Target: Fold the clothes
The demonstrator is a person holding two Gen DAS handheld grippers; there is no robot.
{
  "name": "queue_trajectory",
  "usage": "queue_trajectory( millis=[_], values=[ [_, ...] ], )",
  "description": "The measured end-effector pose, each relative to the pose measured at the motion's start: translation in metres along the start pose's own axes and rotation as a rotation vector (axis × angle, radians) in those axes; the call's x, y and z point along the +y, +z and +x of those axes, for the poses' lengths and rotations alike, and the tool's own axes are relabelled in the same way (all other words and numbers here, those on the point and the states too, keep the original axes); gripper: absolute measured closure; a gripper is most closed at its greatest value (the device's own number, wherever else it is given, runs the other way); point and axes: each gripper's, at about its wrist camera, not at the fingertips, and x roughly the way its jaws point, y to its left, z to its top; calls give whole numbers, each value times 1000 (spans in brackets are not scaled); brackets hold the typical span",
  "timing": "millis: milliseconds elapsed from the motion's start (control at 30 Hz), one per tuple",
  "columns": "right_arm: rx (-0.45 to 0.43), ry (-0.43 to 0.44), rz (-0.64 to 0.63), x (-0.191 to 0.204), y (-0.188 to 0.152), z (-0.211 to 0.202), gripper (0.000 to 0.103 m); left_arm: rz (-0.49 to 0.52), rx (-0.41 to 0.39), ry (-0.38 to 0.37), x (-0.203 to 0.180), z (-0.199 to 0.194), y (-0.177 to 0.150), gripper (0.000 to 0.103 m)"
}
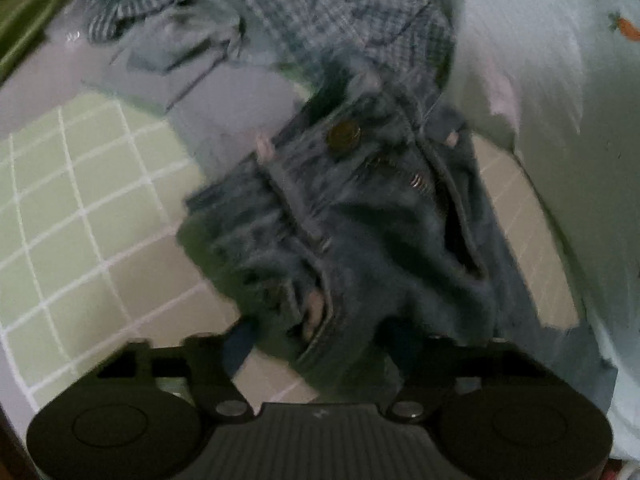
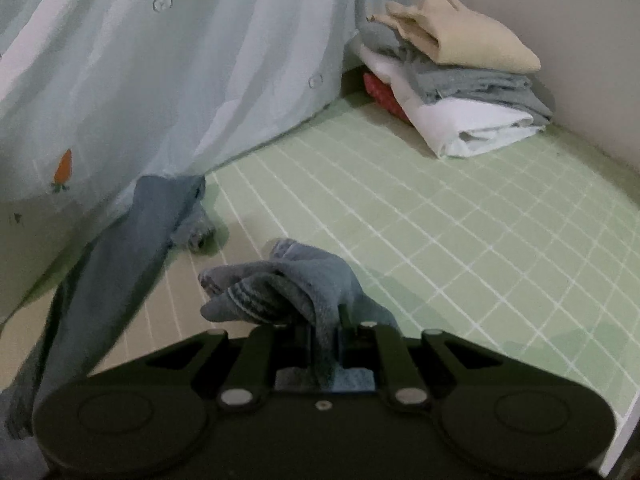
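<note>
A pair of blue jeans (image 1: 360,220) lies bunched on the green gridded mat (image 1: 80,200), waistband up, its brass button (image 1: 344,134) showing. My left gripper (image 1: 320,340) points down at it, and the denim fills the gap between its fingers, which close on the bunch. In the right wrist view, my right gripper (image 2: 324,340) is shut on a fold of blue-grey denim (image 2: 280,284) that sticks up past its fingers. A long jeans leg (image 2: 120,260) trails off to the left, under the pale cloth. The picture is blurred in the left wrist view.
A blue checked shirt (image 1: 300,8) lies crumpled beyond the jeans. A pale cloth printed with carrots (image 2: 160,60) hangs along the mat's left side. A stack of folded clothes (image 2: 460,80) sits in the far corner against the wall (image 2: 580,20).
</note>
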Motion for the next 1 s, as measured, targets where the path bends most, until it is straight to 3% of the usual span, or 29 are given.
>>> queue_trajectory(
  millis=[67,400,567,700,833,900,967,1000],
  values=[
    [-35,6,-1,1,6,-8,91,24,-25,29,-7,-3,6,90],
    [-131,89,-11,13,34,-75,92,78,-256,21,11,-96,40,93],
    [20,51,-5,22,24,-32,92,30,-201,87,30,-74,35,93],
    [75,33,-67,35,17,-5,91,19,-193,116,32,-63,37,93],
    [102,30,-208,50,12,8,77,60,-165,193,28,-53,41,83],
    [85,81,-170,43,13,4,63,90,-171,218,24,-56,40,72],
    [55,144,-54,28,16,-3,54,117,-191,222,20,-61,35,39],
    [39,147,-17,23,18,-5,53,131,-202,225,18,-63,32,34]
  ],
)
